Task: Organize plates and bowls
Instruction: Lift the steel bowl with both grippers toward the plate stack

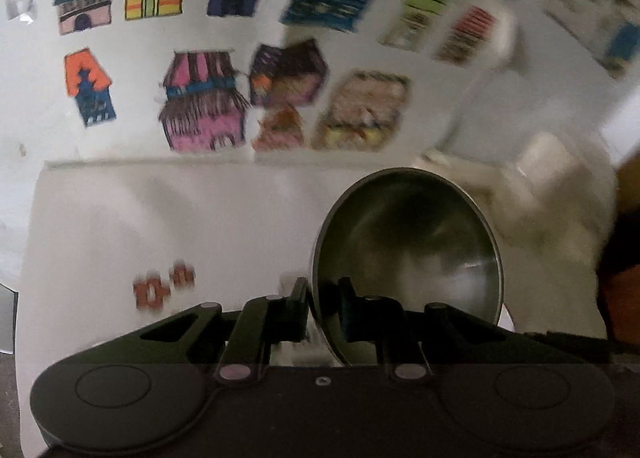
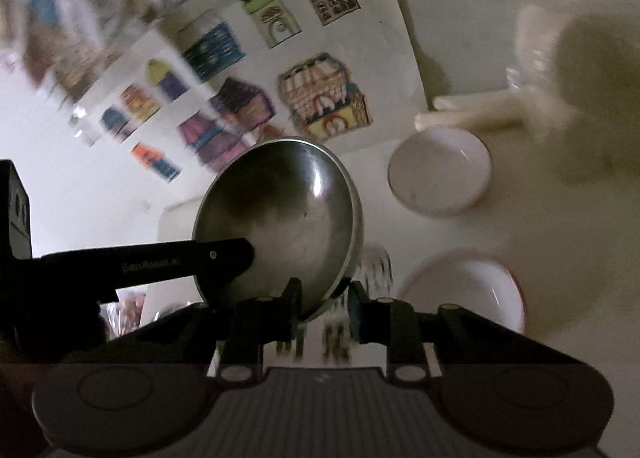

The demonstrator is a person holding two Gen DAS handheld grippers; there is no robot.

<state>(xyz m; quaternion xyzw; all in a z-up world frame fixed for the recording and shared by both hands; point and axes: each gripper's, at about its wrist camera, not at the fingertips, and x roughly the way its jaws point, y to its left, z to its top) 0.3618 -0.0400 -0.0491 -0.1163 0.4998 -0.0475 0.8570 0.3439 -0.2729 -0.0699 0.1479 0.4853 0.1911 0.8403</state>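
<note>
White counter (image 2: 560,218) under paper sheets of coloured house drawings (image 1: 160,78), steel bowl (image 2: 288,210) tilted, rim pinched by narrow left tongs (image 1: 324,310) and right tongs (image 2: 324,300), two white bowls (image 2: 440,172) right

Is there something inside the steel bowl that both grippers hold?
The steel bowl looks empty, showing only reflections. The left gripper's finger covers part of its inside, and the right gripper hides its near rim.
</note>
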